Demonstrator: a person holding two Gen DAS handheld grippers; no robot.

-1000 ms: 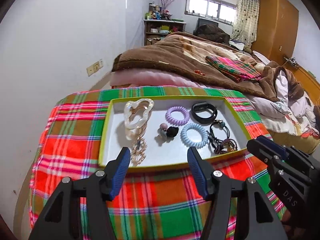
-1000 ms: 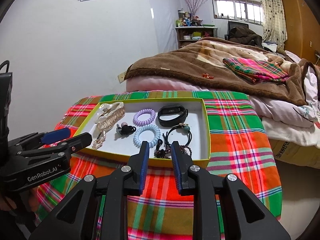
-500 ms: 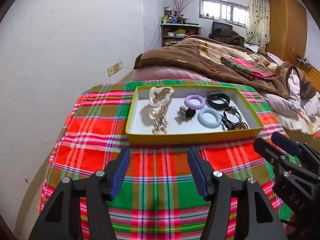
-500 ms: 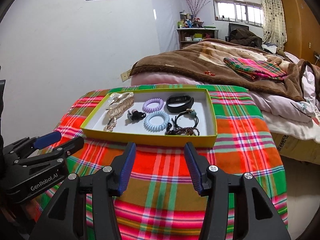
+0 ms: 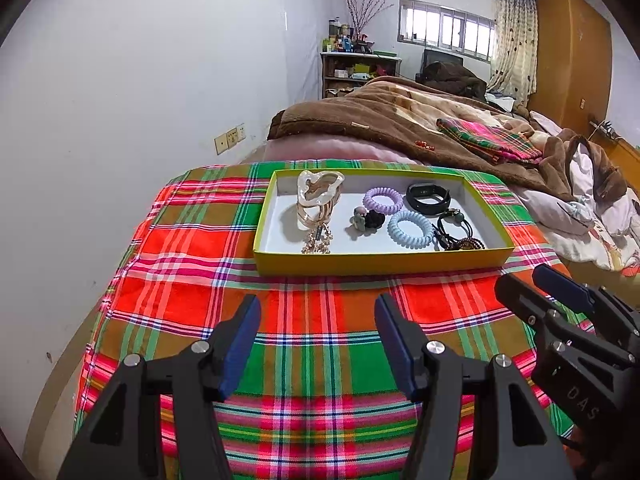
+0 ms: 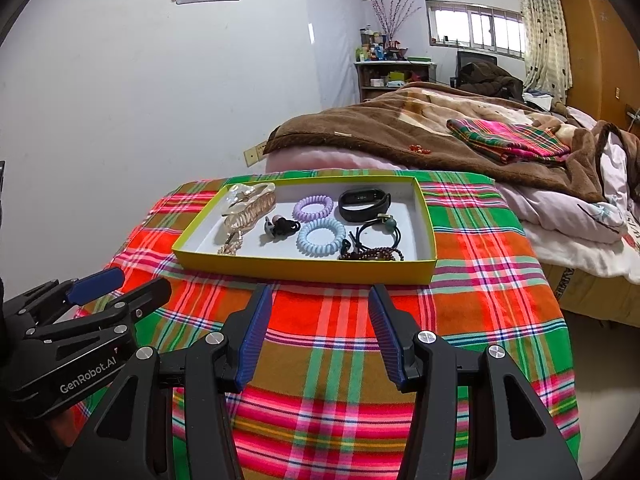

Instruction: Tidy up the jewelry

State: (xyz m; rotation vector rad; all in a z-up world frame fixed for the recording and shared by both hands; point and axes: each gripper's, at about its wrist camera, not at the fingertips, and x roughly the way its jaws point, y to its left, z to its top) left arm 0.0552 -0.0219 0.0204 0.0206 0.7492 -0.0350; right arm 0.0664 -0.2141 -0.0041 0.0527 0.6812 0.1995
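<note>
A shallow yellow-green tray (image 5: 380, 265) (image 6: 304, 270) lies on a plaid cloth. It holds a pearly hair claw (image 5: 320, 191) (image 6: 250, 204), a purple coil tie (image 5: 383, 199) (image 6: 313, 207), a blue coil tie (image 5: 411, 229) (image 6: 321, 237), a black wristband (image 5: 428, 199) (image 6: 364, 204), a small black tie (image 5: 370, 219), black elastic ties (image 6: 376, 232) and a dark bead bracelet (image 6: 372, 256). My left gripper (image 5: 317, 308) (image 6: 140, 282) hangs open over the cloth, short of the tray's near wall. Beside it, my right gripper (image 6: 321, 294) (image 5: 520, 276) is open too. Neither holds anything.
The plaid cloth (image 5: 320, 360) covers a small table that drops off at the left towards a white wall (image 5: 120, 120). Behind the tray is a bed with a brown blanket (image 5: 380, 120) and a folded plaid cloth (image 5: 492, 140).
Both grippers have drawn back from the tray, so it now sits farther off with bare cloth in front. The right jaws have spread from nearly together to wide apart.
</note>
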